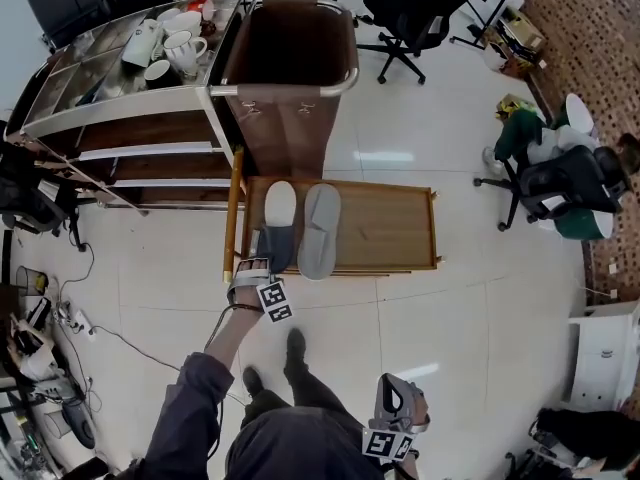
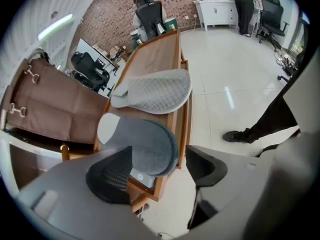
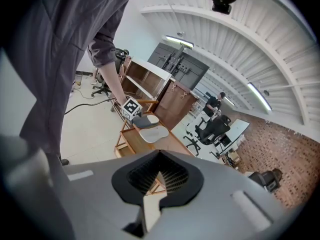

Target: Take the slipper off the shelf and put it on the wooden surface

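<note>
A dark grey slipper (image 1: 278,230) with a white insole lies on the low wooden surface (image 1: 385,228), at its left end. Beside it to the right rests a light grey slipper (image 1: 320,230). My left gripper (image 1: 252,273) hovers at the near-left corner, just at the dark slipper's closed end. In the left gripper view the jaws of the left gripper (image 2: 162,171) stand wide apart; the dark slipper (image 2: 140,144) sits just ahead of them with no pad pressing on it, and the light slipper (image 2: 155,90) lies beyond. My right gripper (image 1: 400,408) hangs low by the person's leg, shut and empty (image 3: 159,184).
A wood and metal shelf unit (image 1: 140,128) with several mugs (image 1: 175,48) on top stands at the back left. A brown bin on a frame (image 1: 290,68) stands behind the wooden surface. Office chairs (image 1: 410,18) and a seated person (image 1: 560,183) are to the right; cables trail on the floor at left.
</note>
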Demonstrator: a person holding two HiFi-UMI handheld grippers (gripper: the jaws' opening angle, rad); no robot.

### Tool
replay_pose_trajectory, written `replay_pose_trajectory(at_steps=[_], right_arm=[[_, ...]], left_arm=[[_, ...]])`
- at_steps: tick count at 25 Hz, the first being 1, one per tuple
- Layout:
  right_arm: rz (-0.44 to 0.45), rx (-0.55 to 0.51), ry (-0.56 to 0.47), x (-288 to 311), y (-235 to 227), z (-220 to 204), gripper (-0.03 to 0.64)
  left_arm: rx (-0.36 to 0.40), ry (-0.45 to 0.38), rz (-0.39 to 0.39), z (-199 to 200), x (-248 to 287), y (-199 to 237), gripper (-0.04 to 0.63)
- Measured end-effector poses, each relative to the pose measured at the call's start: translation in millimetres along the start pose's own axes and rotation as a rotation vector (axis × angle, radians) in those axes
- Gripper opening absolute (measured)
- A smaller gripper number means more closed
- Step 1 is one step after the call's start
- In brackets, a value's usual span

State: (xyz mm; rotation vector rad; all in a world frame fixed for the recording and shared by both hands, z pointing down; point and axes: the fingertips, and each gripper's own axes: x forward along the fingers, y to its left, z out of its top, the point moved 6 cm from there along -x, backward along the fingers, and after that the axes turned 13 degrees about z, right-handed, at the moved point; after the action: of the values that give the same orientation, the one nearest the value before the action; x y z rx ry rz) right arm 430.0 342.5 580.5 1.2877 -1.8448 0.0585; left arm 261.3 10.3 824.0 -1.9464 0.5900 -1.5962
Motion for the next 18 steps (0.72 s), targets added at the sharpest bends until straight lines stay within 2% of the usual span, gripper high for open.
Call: replay_pose_trajectory(at_steps=[4, 7, 12, 18], right_arm=[[0.017, -0.017, -0.03, 9.7, -2.5, 4.1, 0.0], [0.037, -0.031, -0.07, 17.7, 0.4, 12.8, 0.0], [0.095, -0.077, -0.134, 23.3, 28.3, 30.7, 0.0], [0.118, -0.147, -0.192, 3.5, 82.1, 63.5, 0.0]], left_arm=[[-0.079, -0.128, 0.163, 4.8, -49.7, 17.8, 0.341], [-0.142, -0.19, 0.235, -4.5, -107.1, 15.1, 0.309], [-0.203, -0.23, 0.262, -33.3, -221.2, -21.3, 0.257], [-0.293, -0.201, 0.296, -82.7, -334.8, -66.4, 0.239]])
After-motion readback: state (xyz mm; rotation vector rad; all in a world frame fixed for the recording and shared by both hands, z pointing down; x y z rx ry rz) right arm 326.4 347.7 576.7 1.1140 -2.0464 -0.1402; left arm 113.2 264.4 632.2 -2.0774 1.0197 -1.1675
